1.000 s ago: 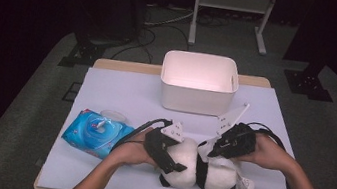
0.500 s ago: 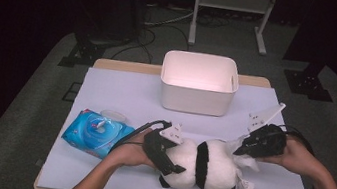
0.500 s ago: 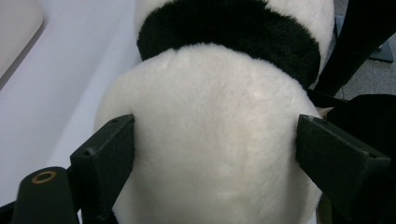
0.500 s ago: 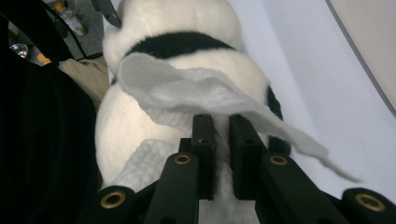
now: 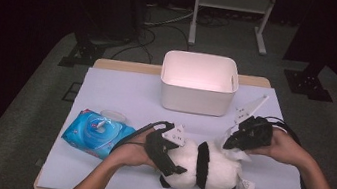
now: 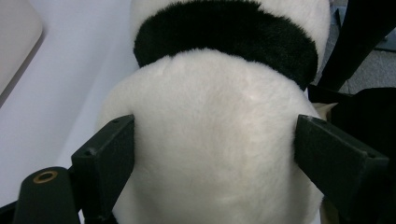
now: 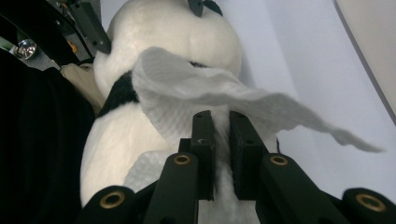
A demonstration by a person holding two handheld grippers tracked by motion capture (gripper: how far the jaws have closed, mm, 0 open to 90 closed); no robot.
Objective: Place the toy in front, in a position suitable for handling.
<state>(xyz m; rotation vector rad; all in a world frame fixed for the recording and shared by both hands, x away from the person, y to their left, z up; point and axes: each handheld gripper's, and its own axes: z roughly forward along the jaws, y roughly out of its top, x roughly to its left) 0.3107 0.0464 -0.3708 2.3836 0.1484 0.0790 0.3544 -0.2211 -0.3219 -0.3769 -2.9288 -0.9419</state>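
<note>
A black-and-white panda plush [image 5: 206, 168] lies on its side near the table's front edge. My left gripper [image 5: 174, 163] clamps its white rounded end, and in the left gripper view both jaws press into the fur [image 6: 205, 93] from either side. My right gripper [image 5: 230, 143] is shut on a white wipe [image 7: 196, 98], which drapes over the plush's upper right side [image 7: 177, 28]. In the high view the wipe [image 5: 238, 154] touches the plush just under the right gripper's tips.
A white plastic bin [image 5: 196, 98] stands at the back middle of the lilac-covered table [image 5: 121, 92]. A blue pack of wipes [image 5: 97, 133] lies at the front left, with its round lid [image 5: 113, 115] open beside it. Cables trail from both grippers.
My right gripper with the wipe swung out to the right off the plush, then came back left onto its upper side. The left gripper and the plush stayed put.
</note>
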